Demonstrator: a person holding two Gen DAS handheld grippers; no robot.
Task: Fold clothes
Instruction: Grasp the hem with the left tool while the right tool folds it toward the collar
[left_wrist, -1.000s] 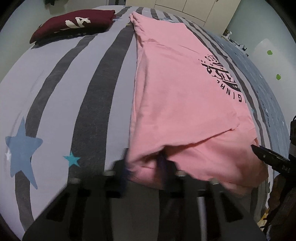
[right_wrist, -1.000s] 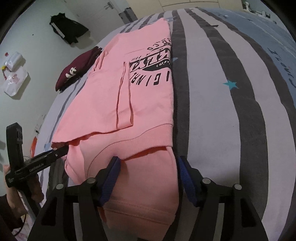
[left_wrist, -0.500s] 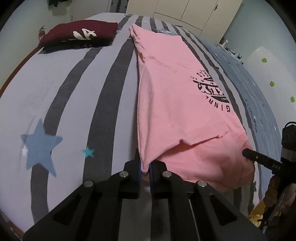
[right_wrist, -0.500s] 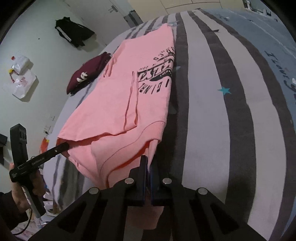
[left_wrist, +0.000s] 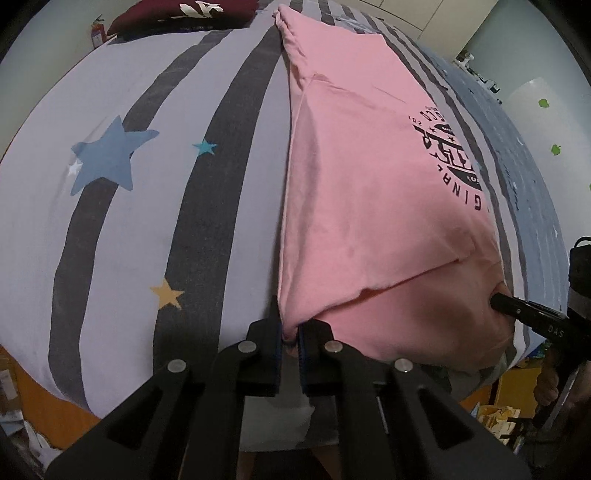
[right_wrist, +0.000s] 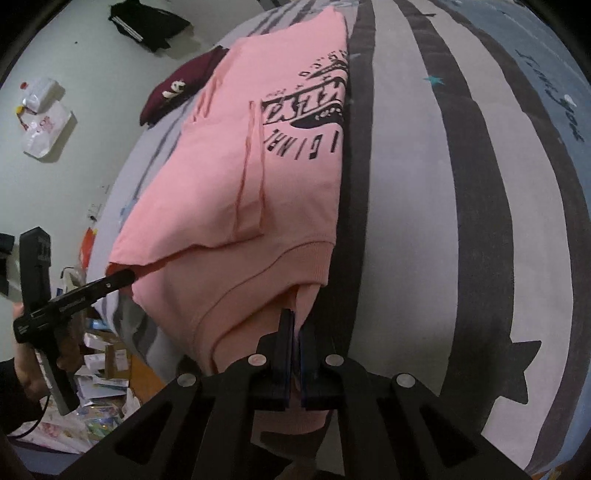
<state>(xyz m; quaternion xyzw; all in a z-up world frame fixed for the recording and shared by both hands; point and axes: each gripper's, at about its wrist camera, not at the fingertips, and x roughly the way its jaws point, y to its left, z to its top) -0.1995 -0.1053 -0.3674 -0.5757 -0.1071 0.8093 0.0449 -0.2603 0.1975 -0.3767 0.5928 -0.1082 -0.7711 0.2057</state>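
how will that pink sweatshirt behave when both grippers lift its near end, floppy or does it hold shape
Probably floppy: the pink sweatshirt already sags between the left gripper and right gripper, both pinching its hem corners. The folded sleeve layer on top looks loose, so it may slide when lifted. The ribbed hem suggests a thicker knit that likely drapes heavily rather than flutters.

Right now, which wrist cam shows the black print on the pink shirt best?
Right wrist: the print on the pink shirt faces the lens, large and mostly unobstructed. Left wrist shows the print smaller, skewed toward the fold edge.
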